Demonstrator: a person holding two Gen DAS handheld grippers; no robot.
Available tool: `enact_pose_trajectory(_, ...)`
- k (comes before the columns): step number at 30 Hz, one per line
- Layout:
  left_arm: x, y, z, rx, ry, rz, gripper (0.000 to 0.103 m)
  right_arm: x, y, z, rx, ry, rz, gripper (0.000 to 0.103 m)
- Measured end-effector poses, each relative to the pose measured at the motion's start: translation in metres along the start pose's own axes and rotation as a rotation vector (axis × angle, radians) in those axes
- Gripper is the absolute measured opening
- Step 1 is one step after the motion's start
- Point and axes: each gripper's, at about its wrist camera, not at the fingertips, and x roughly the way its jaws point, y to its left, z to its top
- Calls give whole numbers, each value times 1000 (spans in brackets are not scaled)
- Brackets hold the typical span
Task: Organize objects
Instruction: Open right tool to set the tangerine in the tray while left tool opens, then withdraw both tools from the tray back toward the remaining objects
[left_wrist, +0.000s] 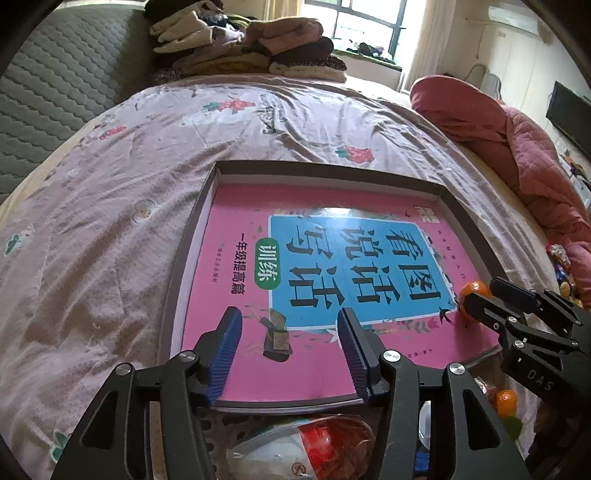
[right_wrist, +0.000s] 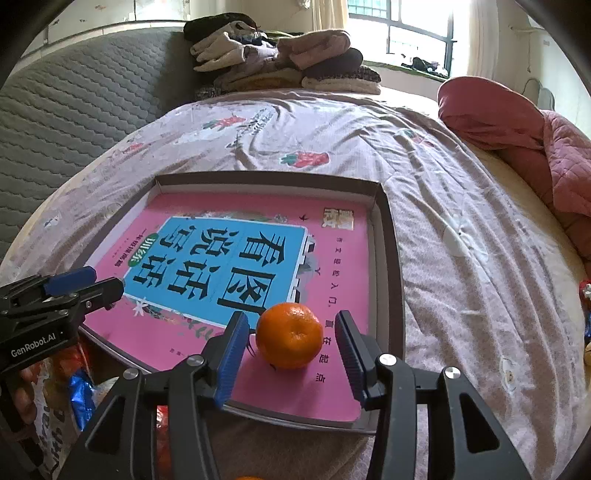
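Note:
A shallow grey box (left_wrist: 207, 192) (right_wrist: 391, 236) lies on the bed with a pink and blue book (left_wrist: 332, 258) (right_wrist: 236, 258) flat inside it. An orange tangerine (right_wrist: 289, 335) (left_wrist: 472, 293) rests on the book's near right corner. My right gripper (right_wrist: 291, 341) is open, its blue-padded fingers either side of the tangerine with gaps on both sides. My left gripper (left_wrist: 288, 350) is open and empty over the book's near edge. Each gripper shows in the other's view, the left one (right_wrist: 74, 286) and the right one (left_wrist: 495, 299).
A pile of packaged snacks (left_wrist: 325, 446) and another tangerine (left_wrist: 505, 402) lie below the box's near edge. Folded clothes (left_wrist: 251, 48) are stacked at the bed's far end. A red quilt (left_wrist: 517, 147) is bunched at the right. A grey headboard (left_wrist: 55, 92) stands at the left.

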Motion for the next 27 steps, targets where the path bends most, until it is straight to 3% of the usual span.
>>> enact_pose_trajectory(8, -15, -2, 0, 2, -31, -11, 64, -17, 5, 3, -5, -45, 15, 49)
enact_pose_trajectory(27, -65, -10, -16, 6, -109, -61, 71, -62, 9, -2, -17, -142, 29, 50)
